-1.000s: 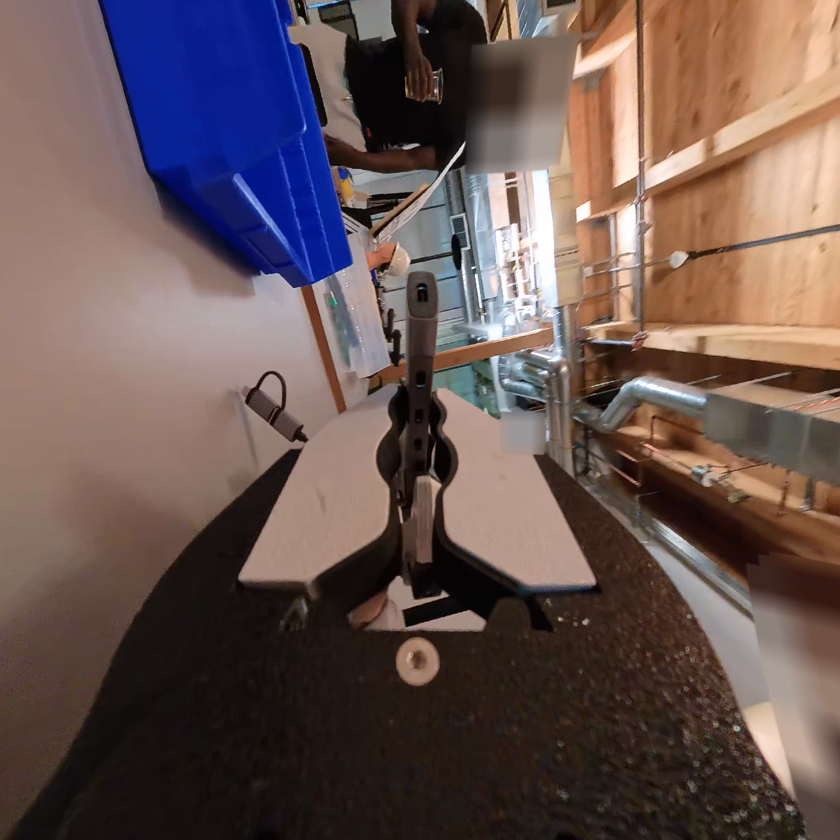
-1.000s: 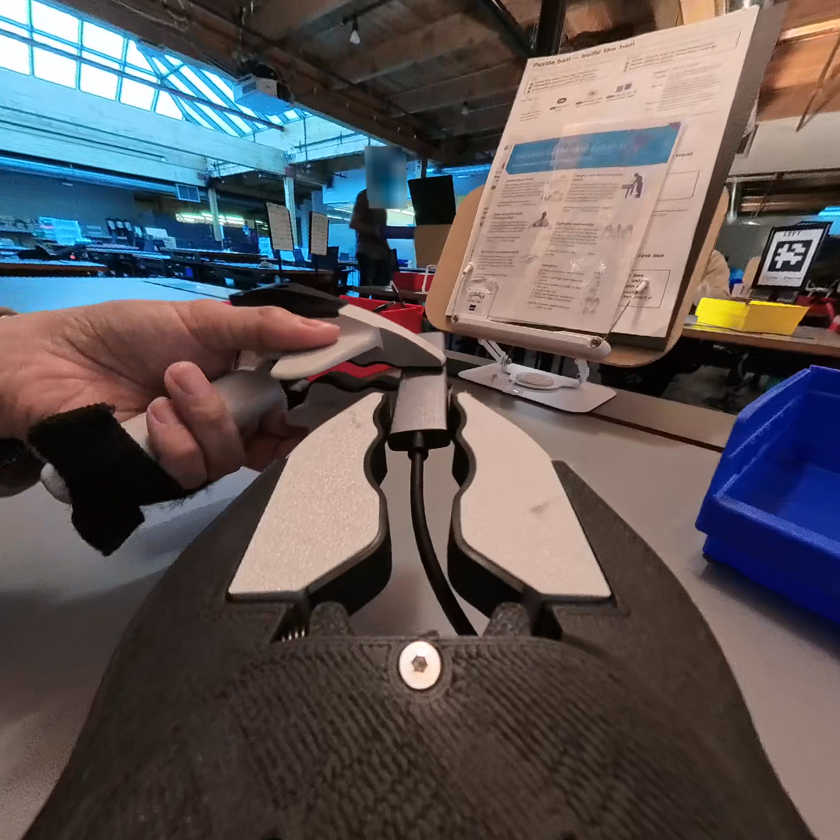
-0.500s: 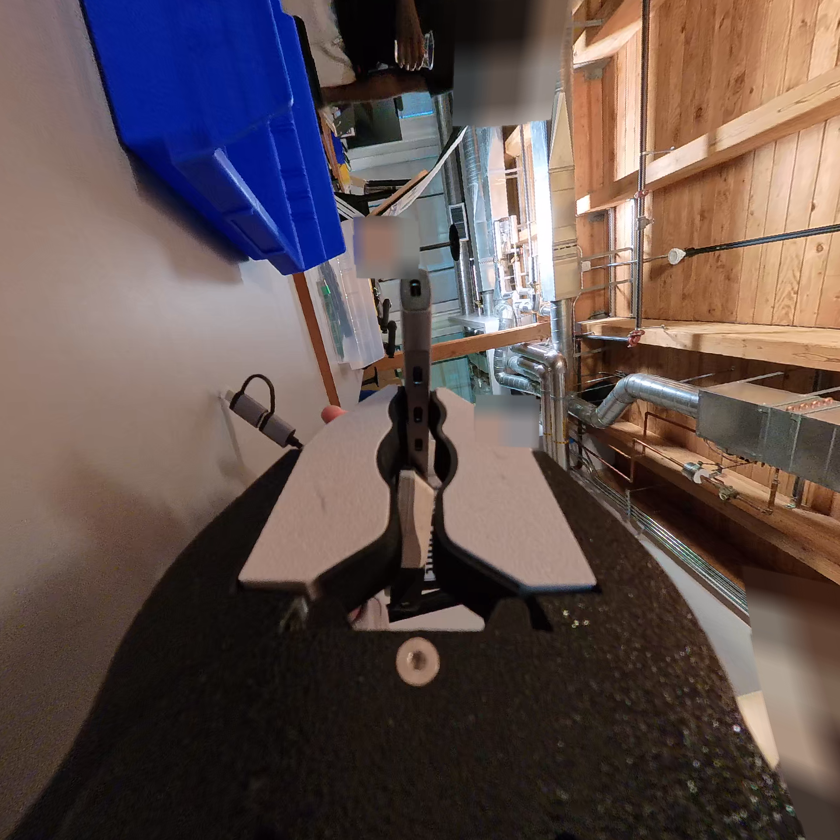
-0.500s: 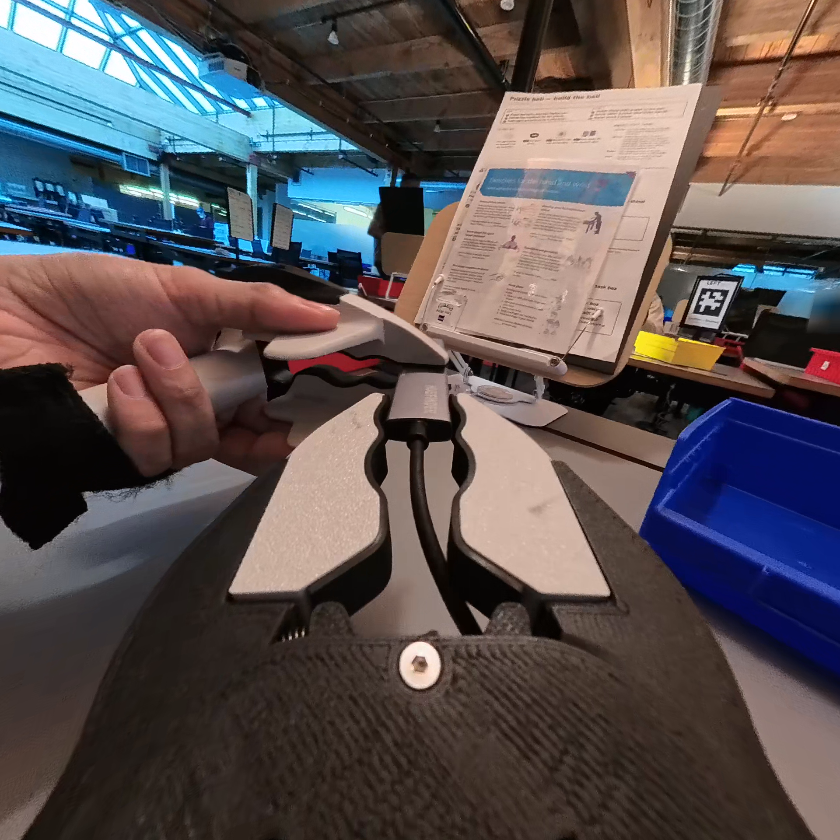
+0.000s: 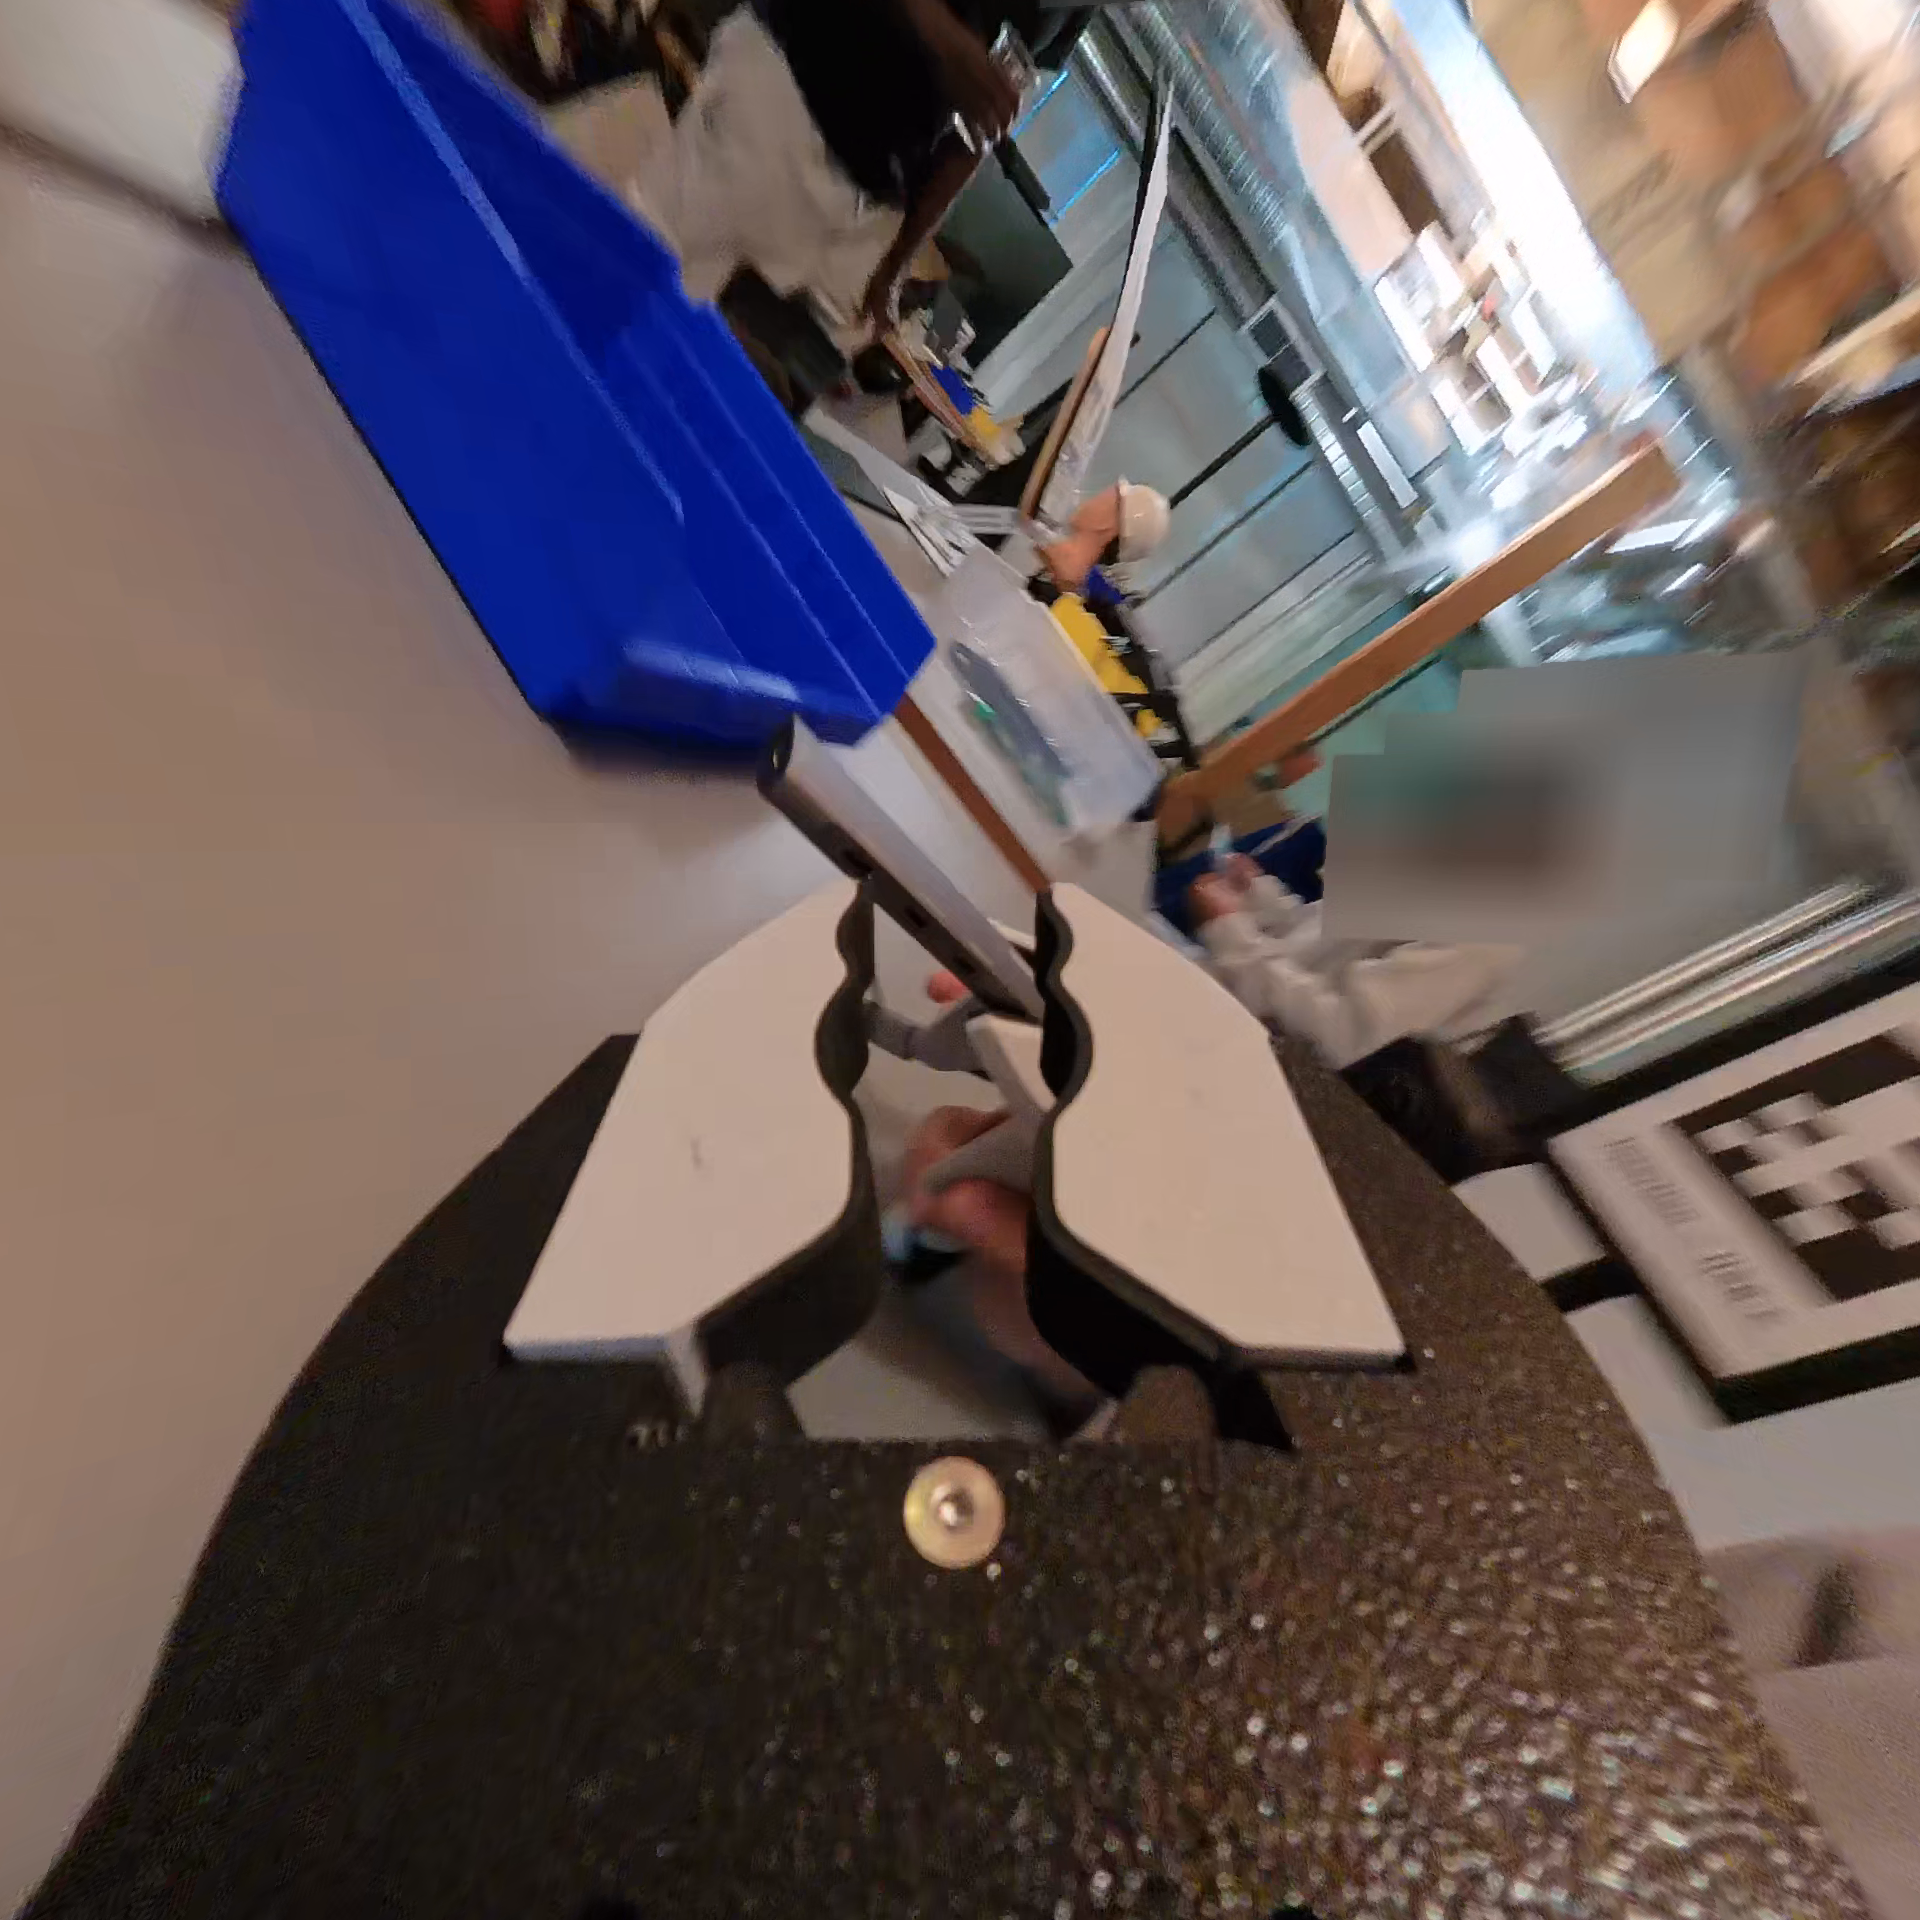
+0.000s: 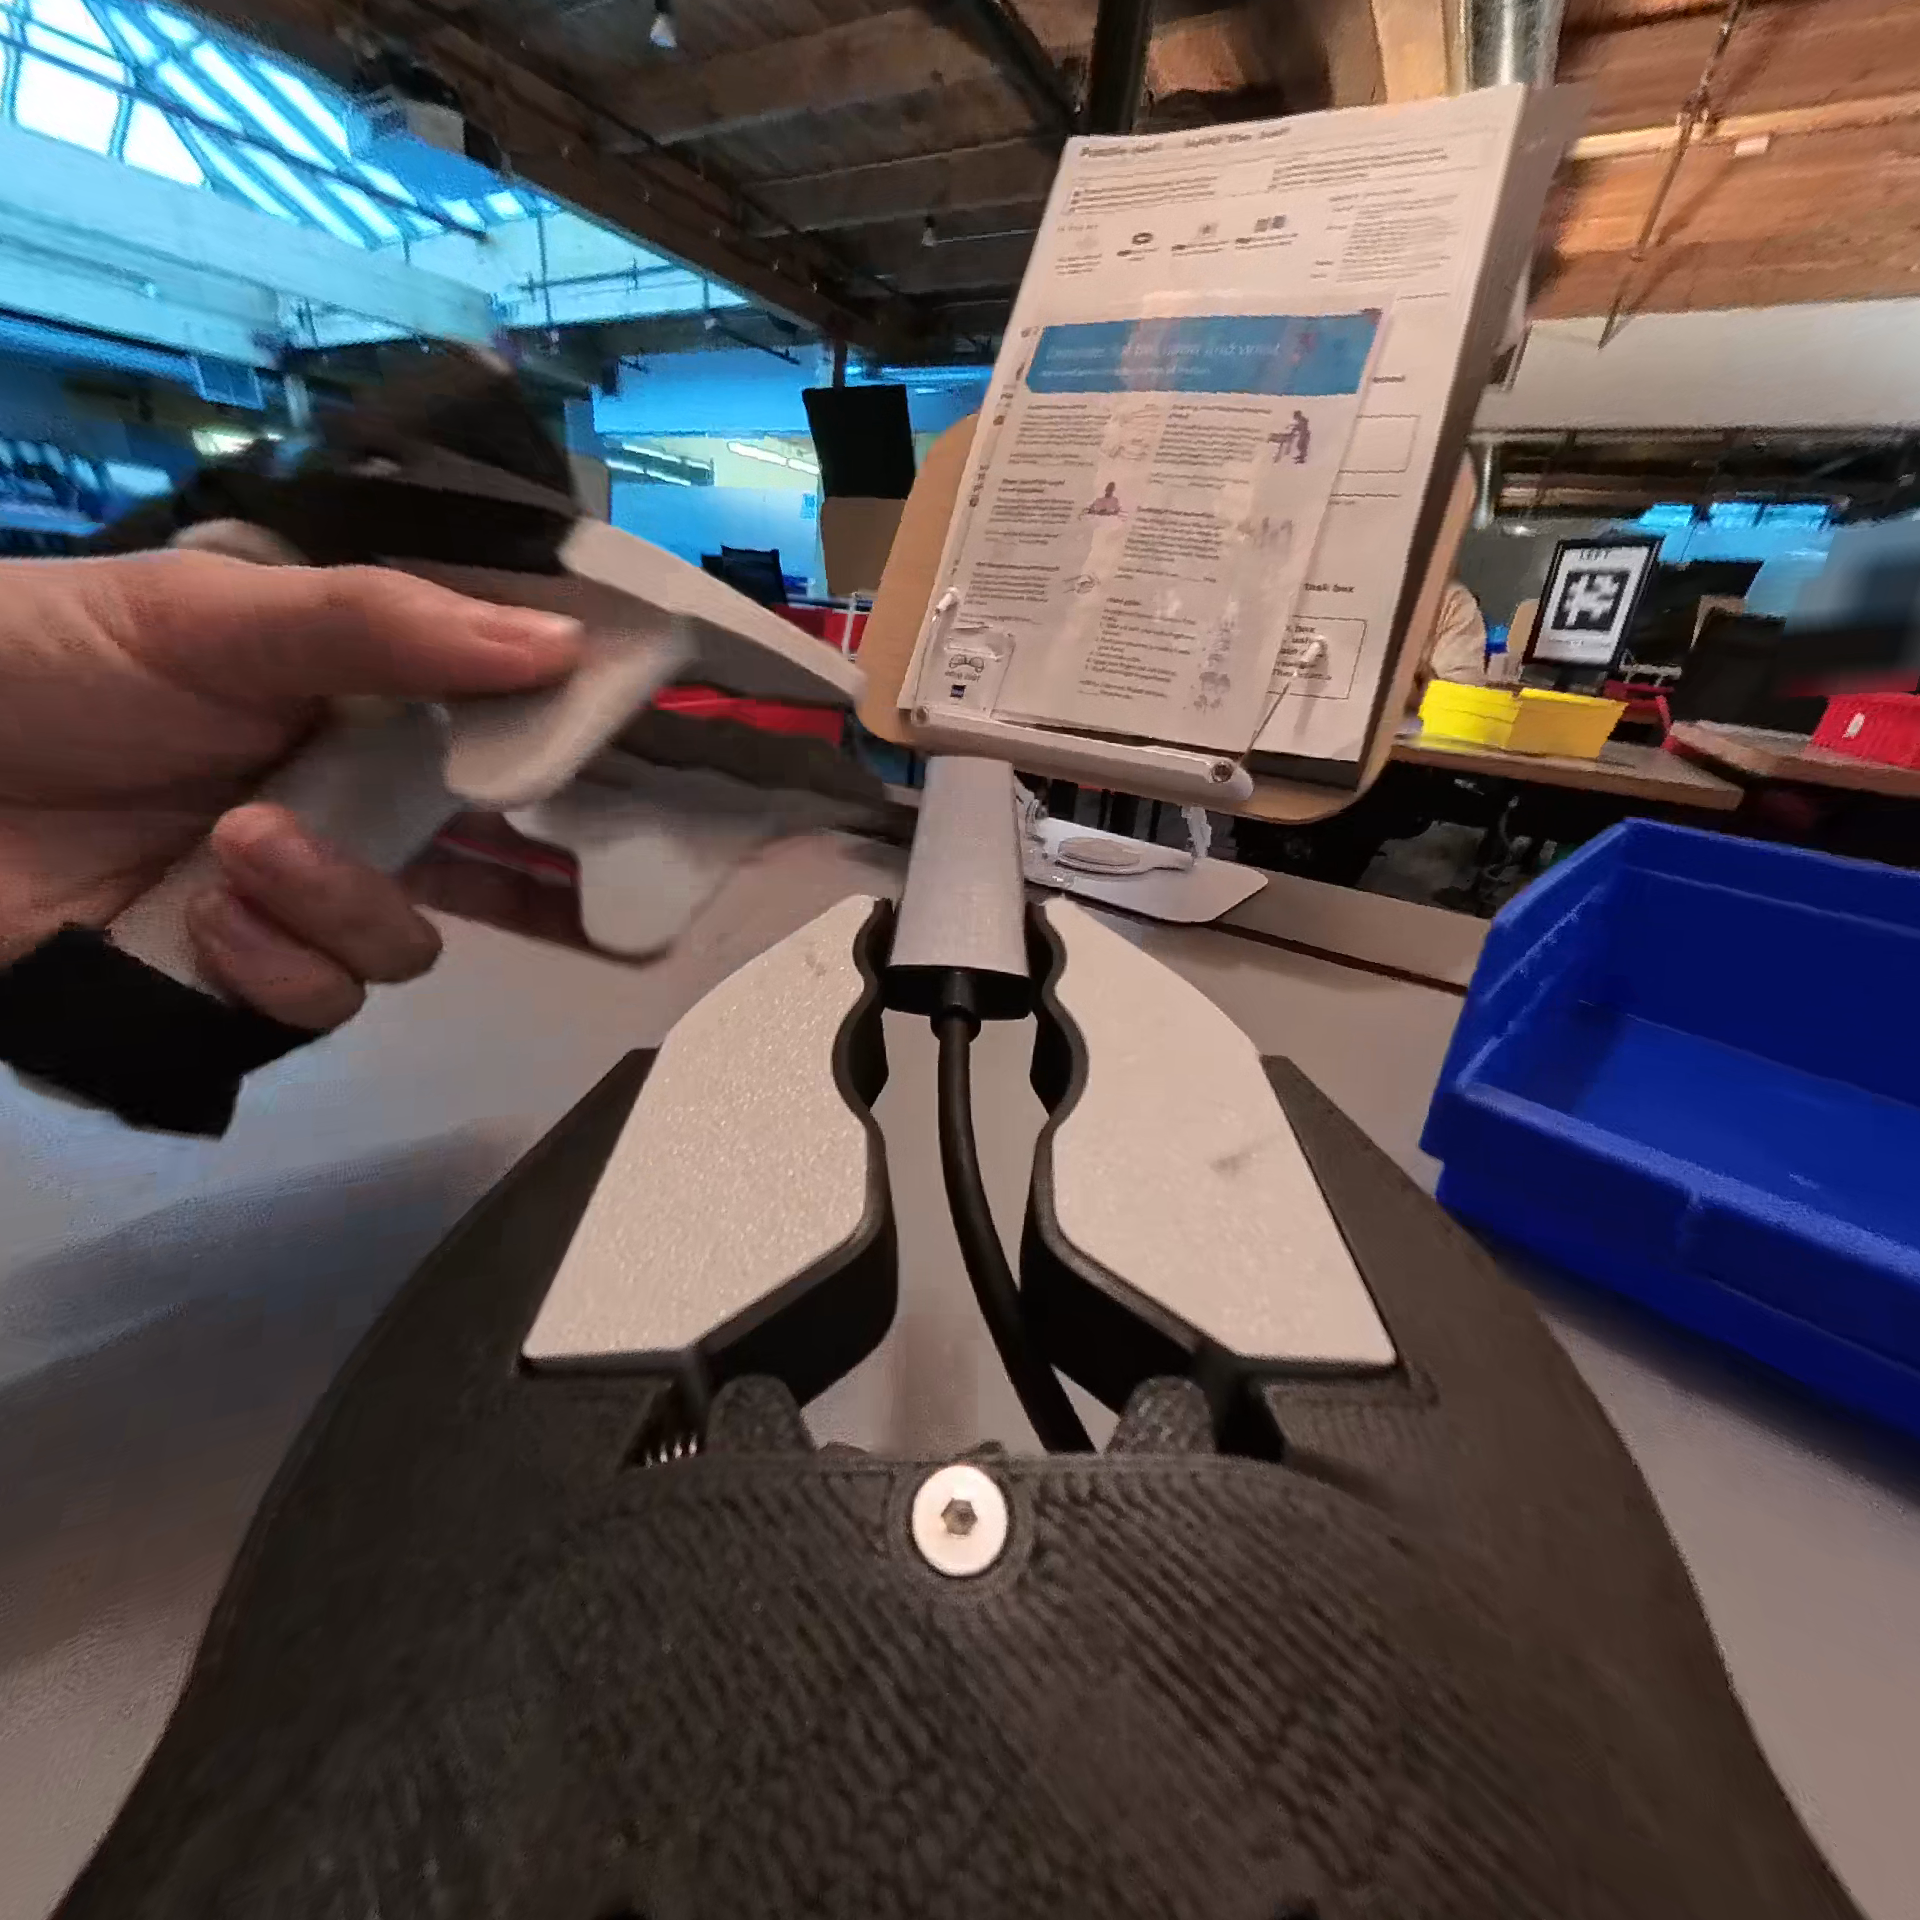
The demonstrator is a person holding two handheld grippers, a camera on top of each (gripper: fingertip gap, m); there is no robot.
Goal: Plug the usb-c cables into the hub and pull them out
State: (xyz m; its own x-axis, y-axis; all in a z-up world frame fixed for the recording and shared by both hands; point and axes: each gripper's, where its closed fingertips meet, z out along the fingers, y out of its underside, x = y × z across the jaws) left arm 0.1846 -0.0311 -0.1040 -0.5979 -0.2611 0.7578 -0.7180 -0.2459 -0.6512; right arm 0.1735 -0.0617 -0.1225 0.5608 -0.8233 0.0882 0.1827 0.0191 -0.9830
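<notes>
Grey table (image 6: 499, 1101) in a big timber-roofed workshop. The right tongs (image 6: 958, 916) are clamped on the near end of the hub (image 6: 961, 852), a slim grey bar that points straight ahead, lifted off the table. A black cable (image 6: 971, 1153) leaves the hub's dark end cap and runs back between the fingers.

The left tongs (image 5: 951, 902) stand apart, gripping nothing. In the left wrist view the hub crosses slantwise just past their tips, ports along its edge. From the right wrist view those tongs are blurred, up and to the left of the hub and clear of it, carried by a bare hand (image 6: 208, 748) with a black strap.

Behind the hub a printed sheet rests on a wooden stand (image 6: 1174, 468). To the right, a blue bin (image 6: 1714, 1091) sits on the table. Yellow bins (image 6: 1517, 717) lie on a farther table.
</notes>
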